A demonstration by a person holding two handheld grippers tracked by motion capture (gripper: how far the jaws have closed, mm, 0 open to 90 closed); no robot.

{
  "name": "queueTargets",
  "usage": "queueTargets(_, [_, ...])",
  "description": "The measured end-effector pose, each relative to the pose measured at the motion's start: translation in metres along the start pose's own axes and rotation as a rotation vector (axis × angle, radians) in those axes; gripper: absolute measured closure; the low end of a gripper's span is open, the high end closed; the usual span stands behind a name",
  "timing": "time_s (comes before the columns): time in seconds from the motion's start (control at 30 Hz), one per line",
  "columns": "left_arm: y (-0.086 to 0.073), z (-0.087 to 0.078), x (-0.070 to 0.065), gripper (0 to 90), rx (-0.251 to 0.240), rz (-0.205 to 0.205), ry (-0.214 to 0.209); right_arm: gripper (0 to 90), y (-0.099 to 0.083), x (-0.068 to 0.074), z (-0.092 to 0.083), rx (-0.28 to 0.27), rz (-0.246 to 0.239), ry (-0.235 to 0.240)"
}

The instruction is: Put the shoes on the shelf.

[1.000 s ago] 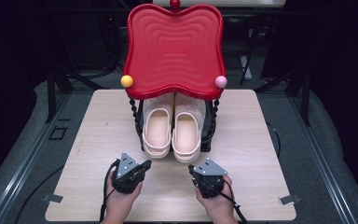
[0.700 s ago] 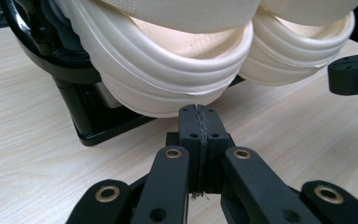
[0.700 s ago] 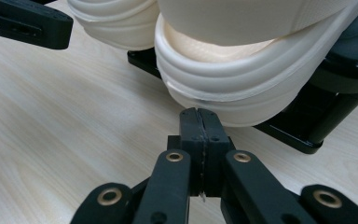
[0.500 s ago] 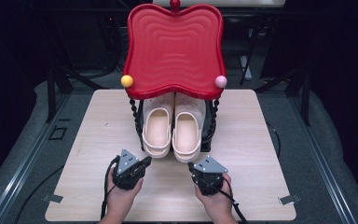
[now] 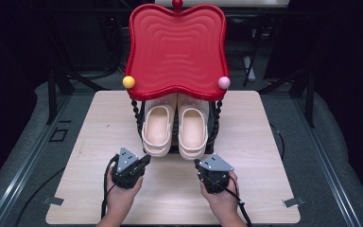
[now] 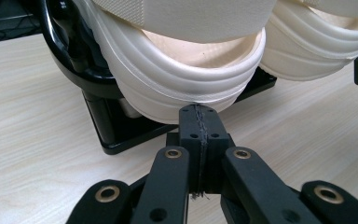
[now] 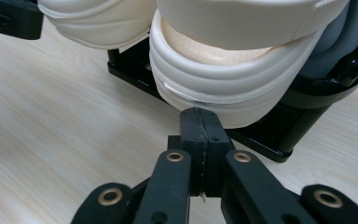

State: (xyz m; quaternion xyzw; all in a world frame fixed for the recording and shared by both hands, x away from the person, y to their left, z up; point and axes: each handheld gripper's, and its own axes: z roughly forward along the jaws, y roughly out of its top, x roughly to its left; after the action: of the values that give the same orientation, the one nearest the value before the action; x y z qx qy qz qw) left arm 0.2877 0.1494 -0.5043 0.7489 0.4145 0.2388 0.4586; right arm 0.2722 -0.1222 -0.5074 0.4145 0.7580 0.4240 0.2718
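A pale wood-grain counter (image 5: pixel 264 156) carries a black metal shoe rack (image 5: pixel 213 124) with beaded uprights near the middle of its far edge. The rack is topped by a glossy red wavy-edged plastic tray (image 5: pixel 176 47) with ridged rings, a yellow ball (image 5: pixel 128 82) at its left front corner and a pink ball (image 5: pixel 224 82) at its right front corner. Under the tray a pair of cream rubber clogs sits side by side on the rack, heels toward the near edge: the left clog (image 5: pixel 157 130) and the right clog (image 5: pixel 193 132), touching or nearly touching each other.

The left gripper (image 5: pixel 143 161), held in the person's left hand (image 5: pixel 120 196), lies near the counter's near edge, pointing toward the left clog. In the left gripper view its jaws are pressed fully together with nothing between them, the tips just in front of the left clog's heel (image 6: pixel 186 88); whether they touch it cannot be told.

The right gripper (image 5: pixel 198 164), in the right hand (image 5: pixel 224 201), mirrors it. In the right gripper view its jaws are likewise closed flat on each other and empty, the tips right at the right clog's heel (image 7: pixel 228 93), above the rack's black base (image 7: pixel 261 135).
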Motion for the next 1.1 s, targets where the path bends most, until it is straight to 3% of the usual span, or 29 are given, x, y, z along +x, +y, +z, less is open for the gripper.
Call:
queueTargets(0.17, [0.002,0.002,0.001,90.0,0.003,0.006,0.002,90.0,0.004,-0.005,0.005,-0.020,0.017,-0.007])
queueTargets(0.23, [0.004,0.003,0.002,90.0,0.010,0.010,0.000,90.0,0.007,-0.006,0.004,0.004,0.016,-0.003])
queueTargets(0.27, [0.004,0.004,0.002,90.0,0.007,0.004,0.002,90.0,0.007,-0.006,0.007,-0.023,0.018,-0.016])
queueTargets(0.37, [0.007,0.005,0.004,90.0,0.011,0.003,0.002,90.0,0.011,-0.008,0.008,-0.008,0.014,-0.013])
queueTargets(0.7, [0.025,0.013,0.003,90.0,-0.002,0.020,0.003,90.0,0.022,-0.016,0.017,-0.010,0.024,-0.037])
queueTargets(1.1, [0.043,0.029,0.008,90.0,0.009,0.012,0.016,90.0,0.036,-0.024,0.028,-0.018,0.030,-0.055])
